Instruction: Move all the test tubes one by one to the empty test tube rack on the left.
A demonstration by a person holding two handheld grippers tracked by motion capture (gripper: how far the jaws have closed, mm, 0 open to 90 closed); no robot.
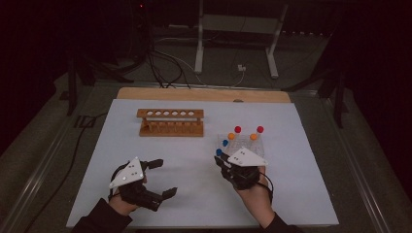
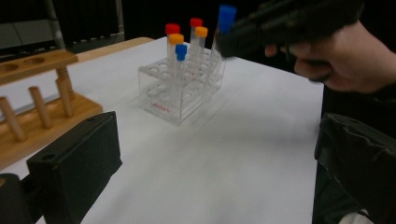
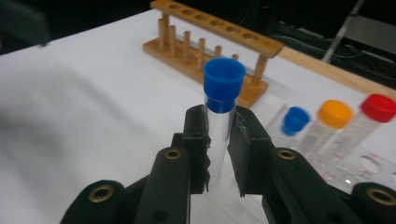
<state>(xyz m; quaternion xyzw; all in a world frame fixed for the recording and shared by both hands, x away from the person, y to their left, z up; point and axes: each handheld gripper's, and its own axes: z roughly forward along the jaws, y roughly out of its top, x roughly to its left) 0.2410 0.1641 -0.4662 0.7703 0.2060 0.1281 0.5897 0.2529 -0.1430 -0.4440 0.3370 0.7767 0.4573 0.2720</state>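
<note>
While clamped, blue-capped tube [image 3: 219, 116] beside clear rack [image 2: 161, 109].

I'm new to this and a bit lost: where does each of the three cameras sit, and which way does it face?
High view: above the person's side, looking forward and down on the white table; both forearms and hands show.
Left gripper view: on the left gripper, facing the clear rack; its open jaws show.
Right gripper view: on the right gripper, facing the wooden rack; its jaws clamp a blue-capped tube.
Shared: both gripper views show that tube.
</note>
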